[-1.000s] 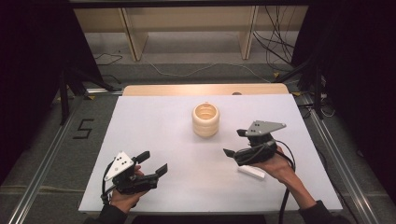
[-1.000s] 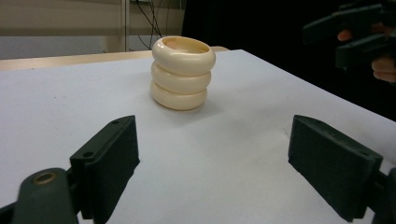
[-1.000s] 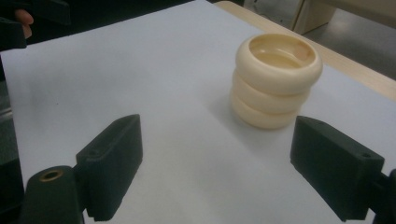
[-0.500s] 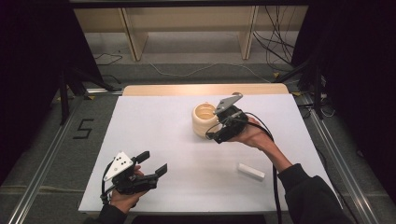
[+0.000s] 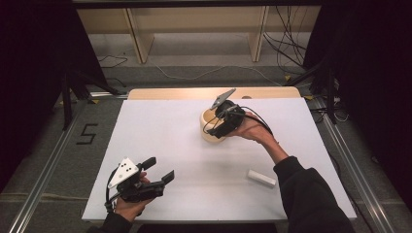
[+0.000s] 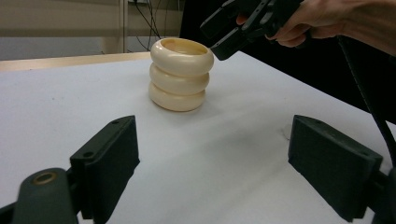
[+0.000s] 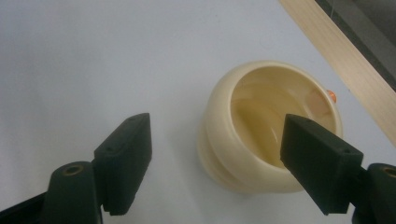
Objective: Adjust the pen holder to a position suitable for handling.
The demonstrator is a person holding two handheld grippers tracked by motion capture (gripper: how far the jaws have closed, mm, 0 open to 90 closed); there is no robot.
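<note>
Right claw over ribbed cup mid-counter, jaws wide, just closing, nothing gripped. One jaw inside rim, one outside; lower squarely, pinch wall gently. Left claw open, empty, near-left.

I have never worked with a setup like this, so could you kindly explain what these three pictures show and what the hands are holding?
A person sits at a white table and holds a hand-operated tool in each hand; each tool ends in two black jaws that pinch. One picture looks down from above the person's side. The other two come from small cameras riding on the tools, looking along their jaws.

The left gripper rests near the table's near edge, jaws wide apart and empty. The right gripper hangs over a cream ribbed cup, like three stacked rings. Its jaws have just been closing a little, but remain open. One jaw is over the cup's hollow and one outside its wall; neither appears to press it, so nothing is held.

A small white block lies loose nearer the person.
</note>
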